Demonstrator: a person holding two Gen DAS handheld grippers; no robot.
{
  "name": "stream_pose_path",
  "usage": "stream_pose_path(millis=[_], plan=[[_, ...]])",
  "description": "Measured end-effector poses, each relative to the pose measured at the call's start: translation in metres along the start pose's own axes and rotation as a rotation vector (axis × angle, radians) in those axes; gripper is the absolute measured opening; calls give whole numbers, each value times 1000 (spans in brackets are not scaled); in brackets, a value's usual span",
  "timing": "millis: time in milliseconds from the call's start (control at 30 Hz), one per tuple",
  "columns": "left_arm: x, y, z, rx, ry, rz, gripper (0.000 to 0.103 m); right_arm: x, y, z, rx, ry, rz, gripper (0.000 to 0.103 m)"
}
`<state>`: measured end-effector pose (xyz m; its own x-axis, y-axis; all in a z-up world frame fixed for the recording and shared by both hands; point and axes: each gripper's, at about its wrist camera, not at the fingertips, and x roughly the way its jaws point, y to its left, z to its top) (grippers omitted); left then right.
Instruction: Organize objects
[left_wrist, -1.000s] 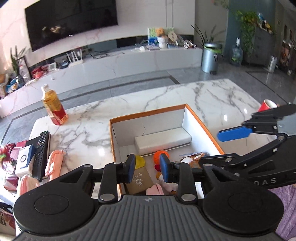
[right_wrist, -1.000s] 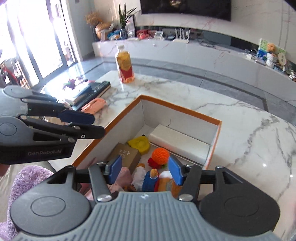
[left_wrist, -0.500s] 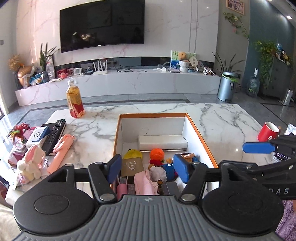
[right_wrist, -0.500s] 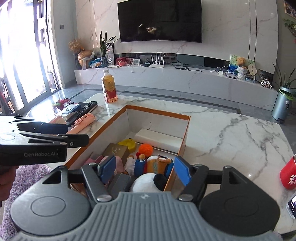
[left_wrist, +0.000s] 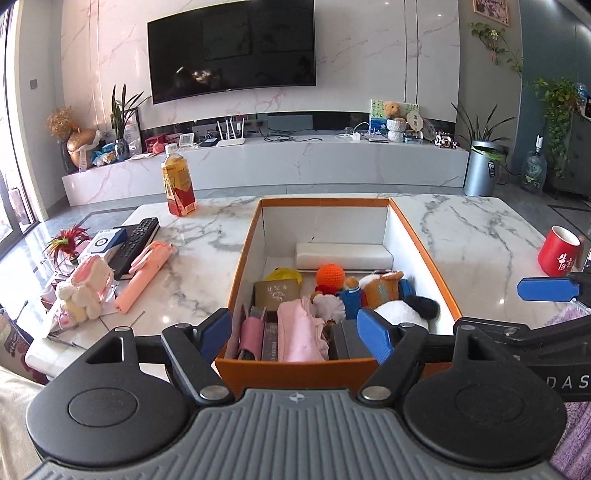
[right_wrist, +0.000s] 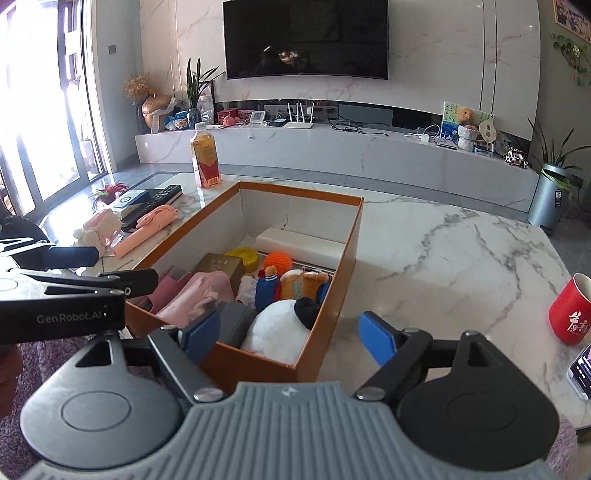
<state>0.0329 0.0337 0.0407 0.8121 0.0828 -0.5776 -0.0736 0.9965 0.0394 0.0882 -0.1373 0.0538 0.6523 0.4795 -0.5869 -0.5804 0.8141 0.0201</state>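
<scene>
Through the left wrist view, my left tongs (left_wrist: 293, 334) are standing wide apart with nothing between the blue pads; they have just been opening. They are hanging in front of the near end of the orange box (left_wrist: 424, 243), which is sitting on the marble counter (left_wrist: 480, 236). Inside the box I am seeing a white block (left_wrist: 343, 254) at the far wall, an orange knitted ball (left_wrist: 330, 275), a tan packet (left_wrist: 277, 293), a pink cloth (left_wrist: 300, 332) and a white plush (left_wrist: 404, 308) near the front. Left of the box a pink case (left_wrist: 146, 275), a remote (left_wrist: 135, 245) and a plush bunny (left_wrist: 86, 290) are lying on the counter, with a tea bottle (left_wrist: 178, 184) standing farther back. A red mug (left_wrist: 557, 256) is standing at the right.

Through the right wrist view, my right tongs (right_wrist: 290, 338) are also gaping wide and holding nothing, having just been opening. They are straddling the box's near right corner (right_wrist: 299, 363) without touching it, one pad over the inside, the other over bare counter. My left tongs (right_wrist: 110, 267) are reaching in from the left, beside the box's long left wall
</scene>
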Motion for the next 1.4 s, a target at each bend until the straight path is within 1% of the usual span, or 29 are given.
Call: stream_pose_path(millis=[100, 267, 500, 1000, 1400], plan=[[0, -1, -6, -15, 16, -16, 88, 4, 0, -6, 13, 10, 15, 88], [0, -3, -14, -11, 44, 15, 88, 14, 0, -17, 41, 52, 16, 88], [6, -7, -21, -18, 117, 26, 88, 17, 0, -24, 39, 63, 22, 89], [4, -9, -22, 4, 117, 49, 88, 18, 2, -24, 45, 72, 23, 89], [4, -7, -22, 11, 117, 48, 88, 18, 1, -24, 46, 78, 26, 89]])
